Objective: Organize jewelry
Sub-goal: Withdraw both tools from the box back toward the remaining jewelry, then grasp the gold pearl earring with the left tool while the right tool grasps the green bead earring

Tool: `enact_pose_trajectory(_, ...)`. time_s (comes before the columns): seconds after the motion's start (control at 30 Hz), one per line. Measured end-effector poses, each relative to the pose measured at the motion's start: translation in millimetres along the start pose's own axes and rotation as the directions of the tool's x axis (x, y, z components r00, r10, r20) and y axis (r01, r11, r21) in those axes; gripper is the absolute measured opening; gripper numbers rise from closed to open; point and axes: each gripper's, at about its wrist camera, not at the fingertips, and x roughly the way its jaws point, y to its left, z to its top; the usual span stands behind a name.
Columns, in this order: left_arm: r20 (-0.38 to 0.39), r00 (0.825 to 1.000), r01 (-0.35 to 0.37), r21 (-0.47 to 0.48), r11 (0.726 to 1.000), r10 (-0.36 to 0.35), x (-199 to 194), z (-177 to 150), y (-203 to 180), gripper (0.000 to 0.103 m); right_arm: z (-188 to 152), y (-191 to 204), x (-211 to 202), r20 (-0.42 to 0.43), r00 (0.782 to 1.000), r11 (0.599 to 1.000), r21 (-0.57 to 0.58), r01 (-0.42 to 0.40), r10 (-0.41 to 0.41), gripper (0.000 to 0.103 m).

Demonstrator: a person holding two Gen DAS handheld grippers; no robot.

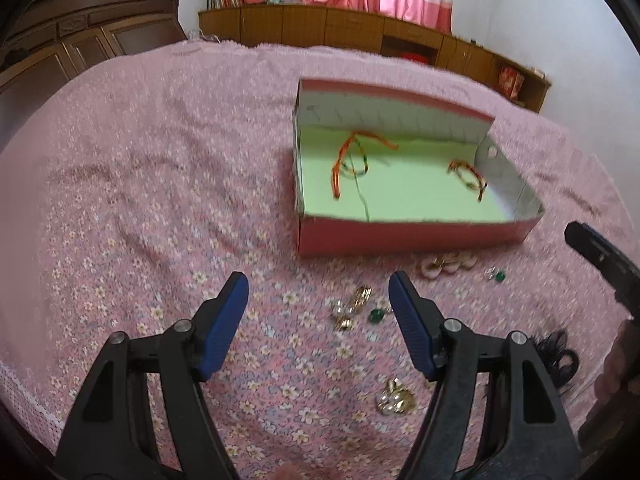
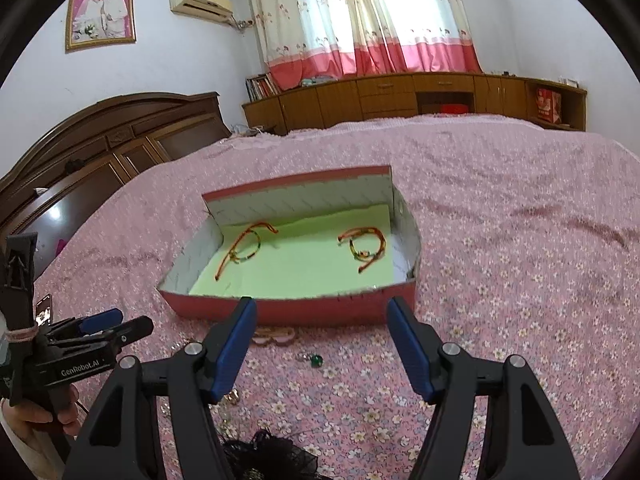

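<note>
A red box (image 1: 400,236) (image 2: 304,312) with a pale green floor lies open on the pink bedspread, holding two orange cord bracelets (image 1: 352,156) (image 2: 366,248). Loose pieces lie in front of it: gold earrings (image 1: 354,306), a green stone earring (image 1: 375,315) (image 2: 316,360), a pink chain (image 1: 444,266) (image 2: 276,336), a gold cluster (image 1: 396,402) and a black hair tie (image 1: 558,354) (image 2: 264,456). My left gripper (image 1: 318,292) hangs open just above the gold earrings, nothing between its fingers. My right gripper (image 2: 322,312) is open too, above the green earring.
The flowered bedspread (image 1: 160,200) stretches wide to the left and behind the box. A dark wooden headboard (image 2: 100,152) stands at the left and a low cabinet (image 2: 400,96) under curtains at the back. A hand (image 2: 36,416) grips the left tool.
</note>
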Motion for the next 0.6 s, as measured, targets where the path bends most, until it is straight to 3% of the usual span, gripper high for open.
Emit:
enact_pose_trajectory(0.13, -0.038, 0.999, -0.014, 0.023, 1.000, 0.014, 10.4, -6.3, -0.7, 0.058, -4.6, -1.0, 6.6, -0.027, 1.000, 1.000, -0.001, 0.003, -0.003, 0.070)
enact_pose_trajectory(0.37, -0.095, 0.996, 0.004, 0.065, 0.998, 0.002, 24.6, -14.0, -2.5, 0.033, -11.5, -2.7, 18.1, -0.078, 0.997, 1.000, 0.004, 0.005, -0.005, 0.070)
enact_pose_trajectory(0.6, -0.151, 0.987, 0.068, 0.096, 0.993, -0.053, 37.8, -20.3, -6.8, 0.024, -16.9, -7.4, 29.0, -0.123, 0.992, 1.000, 0.017, 0.000, 0.002, 0.070)
